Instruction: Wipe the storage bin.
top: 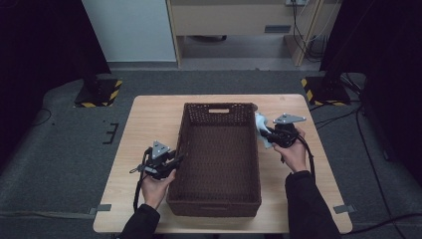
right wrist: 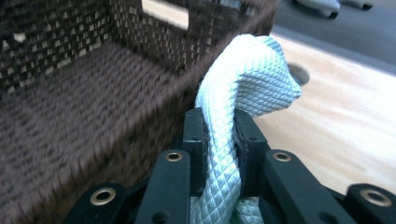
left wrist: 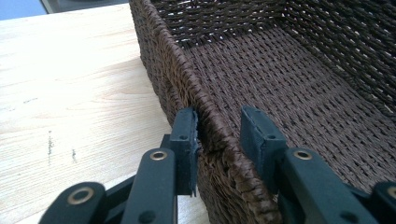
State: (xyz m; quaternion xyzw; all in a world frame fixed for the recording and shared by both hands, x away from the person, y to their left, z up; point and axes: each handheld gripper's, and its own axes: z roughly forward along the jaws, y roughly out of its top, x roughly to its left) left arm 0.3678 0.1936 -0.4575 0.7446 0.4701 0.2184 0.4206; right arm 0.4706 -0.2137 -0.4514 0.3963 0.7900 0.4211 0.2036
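A dark brown wicker basket point(top: 219, 106) stands in the middle of a pale wood table point(top: 149, 119), with nothing inside it. My left gripper point(top: 179, 159) straddles the basket's left wall near the front. In the left gripper view the gripper point(left wrist: 218, 133) has one pad outside and one inside the woven rim point(left wrist: 163, 60), closed on it. My right gripper point(top: 264, 132) hovers by the basket's right rim, shut on a pale blue quilted cloth point(top: 260, 122). In the right gripper view the cloth point(right wrist: 247, 79) rises folded out of the gripper point(right wrist: 218, 128), beside the basket wall point(right wrist: 93, 107).
A round cable hole point(right wrist: 299, 73) is cut in the table behind the cloth. Bare tabletop lies on both sides of the basket. On the floor, yellow-and-black stand bases point(top: 98, 93) point(top: 326, 89) sit beyond the far corners, and cables point(top: 366, 149) trail on the right.
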